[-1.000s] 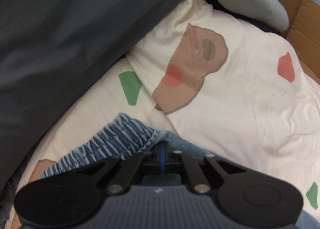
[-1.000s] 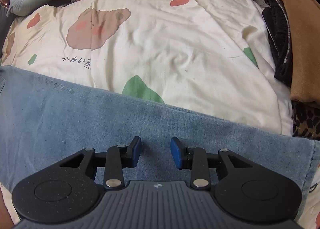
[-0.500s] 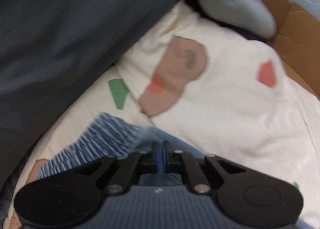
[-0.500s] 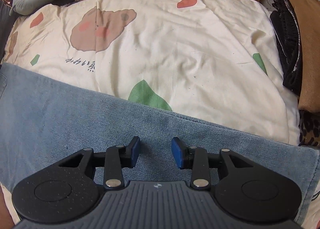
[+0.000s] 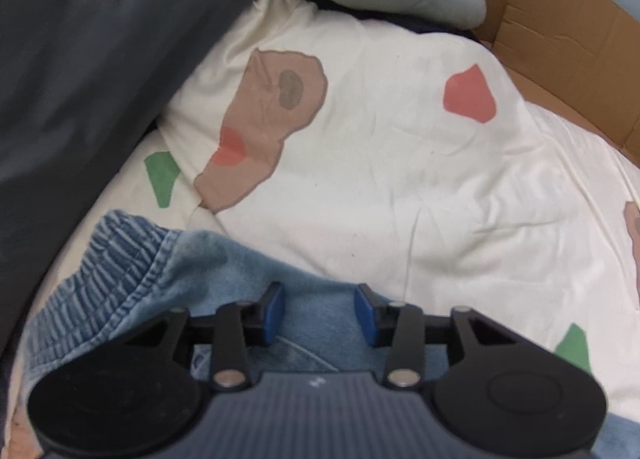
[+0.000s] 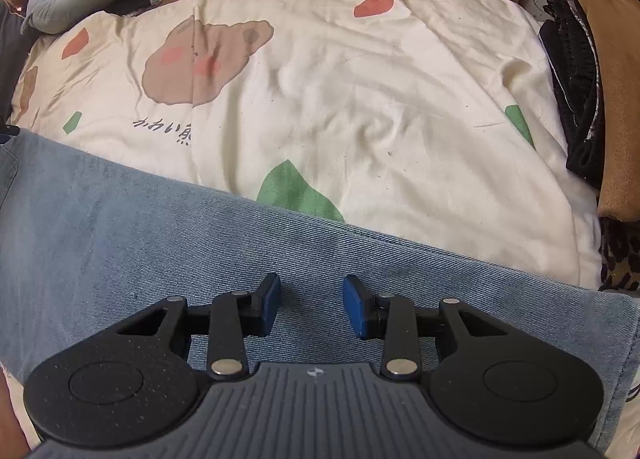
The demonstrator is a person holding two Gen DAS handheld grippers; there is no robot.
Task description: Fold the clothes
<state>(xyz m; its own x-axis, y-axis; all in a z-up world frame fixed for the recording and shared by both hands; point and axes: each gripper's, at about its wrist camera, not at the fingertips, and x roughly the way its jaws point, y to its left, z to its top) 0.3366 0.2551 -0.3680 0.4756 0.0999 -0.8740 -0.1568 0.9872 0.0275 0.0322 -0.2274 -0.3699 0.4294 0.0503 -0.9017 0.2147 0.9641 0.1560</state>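
Left gripper [image 5: 320, 313] just opened over jeans [image 5: 168, 271] (previously clamped).

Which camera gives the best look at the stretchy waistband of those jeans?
The left wrist view: the gathered elastic waistband lies in plain sight, just left of the open left gripper. The right wrist view shows only flat denim of the jeans, no waistband.

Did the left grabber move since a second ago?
Yes. The left gripper slid right along the jeans, away from the dark bedding, and its jaws have just been opening, releasing the denim.
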